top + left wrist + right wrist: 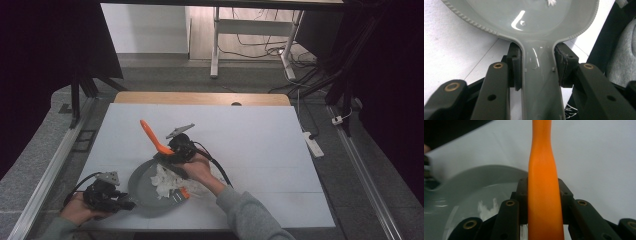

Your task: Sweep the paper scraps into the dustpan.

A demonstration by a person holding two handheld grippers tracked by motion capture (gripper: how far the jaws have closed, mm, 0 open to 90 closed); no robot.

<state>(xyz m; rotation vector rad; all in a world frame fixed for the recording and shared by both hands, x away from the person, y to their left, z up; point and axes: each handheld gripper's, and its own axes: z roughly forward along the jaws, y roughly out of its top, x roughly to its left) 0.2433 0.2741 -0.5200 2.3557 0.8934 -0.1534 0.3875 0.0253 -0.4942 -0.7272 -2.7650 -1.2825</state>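
Starting on the left: the left tongs [112, 196] are sitting at the near-left corner of the white worktop [260, 145], pinching the handle of the grey pan [141, 192]. In the left gripper view you can see both pads [515, 67] pressing flat against the sides of that handle [540, 82], so the pan is being held steady, with the handle running straight back into the tongs and the bowl [524, 17] opening out ahead of them.

Moving right, there's a crumpled white wad, looks like paper towel [167, 180], lying in the pan and spilling over its right side. Something small and orange [184, 192] is poking out at the near edge of the wad; can't tell if it's the end of the tool.

Then the right tongs [172, 150] are hovering over the far side of the pan, clamping an orange handle [150, 134], probably a spatula or scraper. In the right gripper view that handle [544, 195] is squeezed between the jaws and running straight away from them.

The bit that matters: the handle's long axis is slanting up and away to the far left, so the working end must be pointing down toward the near right, at the wad just below and nearer the person. The right hand [200, 167] is the one right on it; my guess is it's working the paper around the pan.
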